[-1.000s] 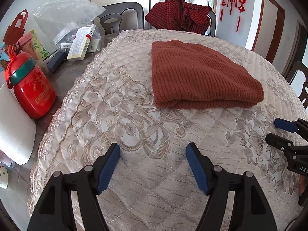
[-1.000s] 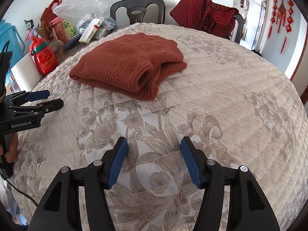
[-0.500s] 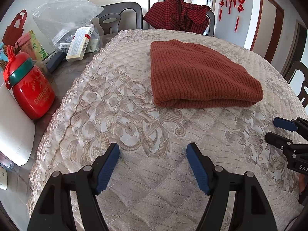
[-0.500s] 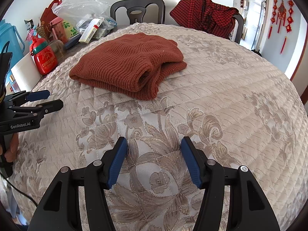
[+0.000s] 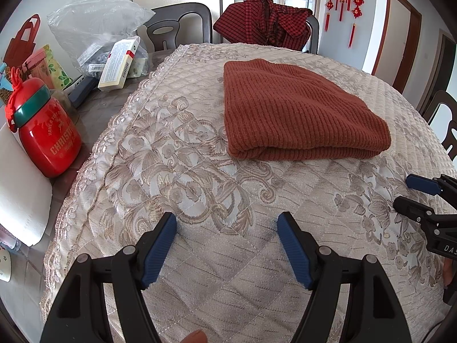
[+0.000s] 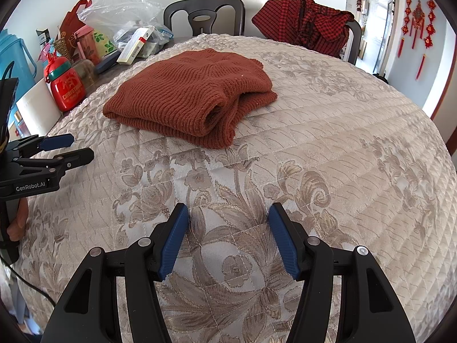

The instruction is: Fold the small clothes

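Observation:
A rust-brown knitted sweater [image 5: 297,111] lies folded into a compact rectangle on the quilted floral table cover [image 5: 185,171]; it also shows in the right wrist view [image 6: 191,97]. My left gripper [image 5: 227,223] is open and empty, hovering over the cover well short of the sweater; it also shows in the right wrist view [image 6: 77,147]. My right gripper [image 6: 228,214] is open and empty, also short of the sweater, and appears at the right edge of the left wrist view [image 5: 405,190].
A red Christmas jar [image 5: 47,134], a white box [image 5: 117,65], a plastic bag [image 5: 97,20] and other clutter crowd the table's left edge. A red plaid garment [image 5: 265,20] hangs on a far chair. Another dark chair [image 6: 204,15] stands behind.
Almost nothing: the left wrist view has shifted very slightly; the sweater and both open grippers stay as they were.

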